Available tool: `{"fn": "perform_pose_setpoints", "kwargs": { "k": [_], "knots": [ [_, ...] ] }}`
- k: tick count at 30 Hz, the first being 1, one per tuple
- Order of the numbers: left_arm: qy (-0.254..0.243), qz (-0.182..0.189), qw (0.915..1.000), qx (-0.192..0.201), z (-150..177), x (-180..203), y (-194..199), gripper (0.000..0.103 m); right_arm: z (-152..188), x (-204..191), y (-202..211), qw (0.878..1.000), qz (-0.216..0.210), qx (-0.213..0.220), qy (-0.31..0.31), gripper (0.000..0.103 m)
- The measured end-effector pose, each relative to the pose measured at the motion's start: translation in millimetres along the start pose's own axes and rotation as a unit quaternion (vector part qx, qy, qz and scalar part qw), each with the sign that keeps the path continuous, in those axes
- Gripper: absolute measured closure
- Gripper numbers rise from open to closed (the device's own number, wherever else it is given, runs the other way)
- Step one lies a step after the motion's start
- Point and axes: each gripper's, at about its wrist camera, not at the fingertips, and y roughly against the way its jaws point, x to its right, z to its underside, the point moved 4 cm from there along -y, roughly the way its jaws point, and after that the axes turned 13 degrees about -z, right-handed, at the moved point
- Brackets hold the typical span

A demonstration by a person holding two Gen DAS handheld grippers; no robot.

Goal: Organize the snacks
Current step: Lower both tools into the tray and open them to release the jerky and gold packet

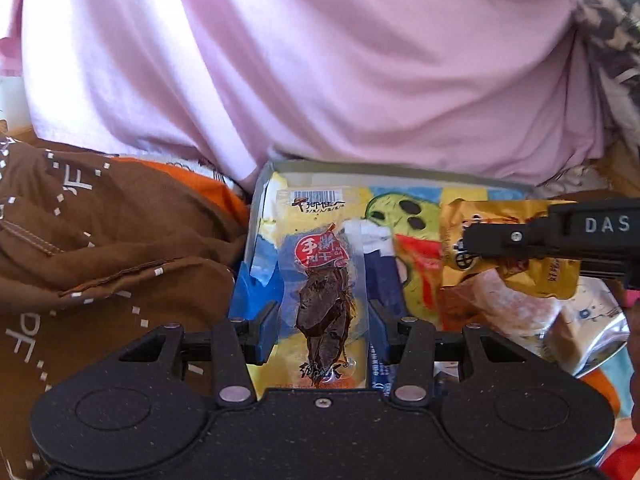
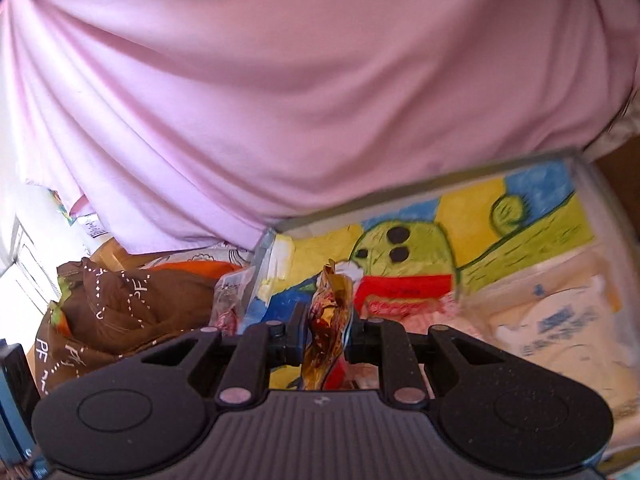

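Note:
A clear packet of dark dried meat [image 1: 324, 300] with a red label lies flat on the painted bottom of a shallow box [image 1: 360, 170]. My left gripper [image 1: 325, 328] is open, one finger on each side of the packet at its edges. My right gripper [image 2: 324, 336] is shut on a crumpled gold snack packet [image 2: 330, 320], held upright over the same box [image 2: 440, 178]. In the left wrist view that gold packet [image 1: 508, 240] hangs at the right. One of the right gripper's black fingers [image 1: 520, 238] crosses it.
A person in a pink shirt [image 1: 320, 60] stands just behind the box. A brown bag with white dotted print [image 1: 80, 240] lies left of it. White and silver packets [image 2: 560, 320] and a pink-red one [image 2: 400, 308] are piled at the right.

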Motion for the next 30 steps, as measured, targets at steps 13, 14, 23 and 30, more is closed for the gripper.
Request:
{"fn": "perform_pose_setpoints", "kwargs": {
  "k": [13,14,23,30],
  "knots": [
    [0.000,0.001,0.9994,-0.034,4.0,8.6,-22.8,0.054,6.7,6.0,-24.7,0.998,0.008,-0.035,0.046,0.083],
    [0.002,0.001,0.9993,-0.036,4.2,9.1,-23.5,0.054,5.8,6.7,-24.0,0.998,0.010,-0.033,0.046,0.083],
    [0.053,-0.003,0.9971,-0.054,3.5,0.8,-18.4,0.022,-10.2,5.4,-5.7,0.998,0.017,0.014,0.050,0.063],
    [0.091,-0.005,0.9950,-0.039,-1.1,-7.2,-1.7,0.013,-15.2,-2.5,10.9,0.997,0.016,0.033,0.072,0.047]
  ]
}}
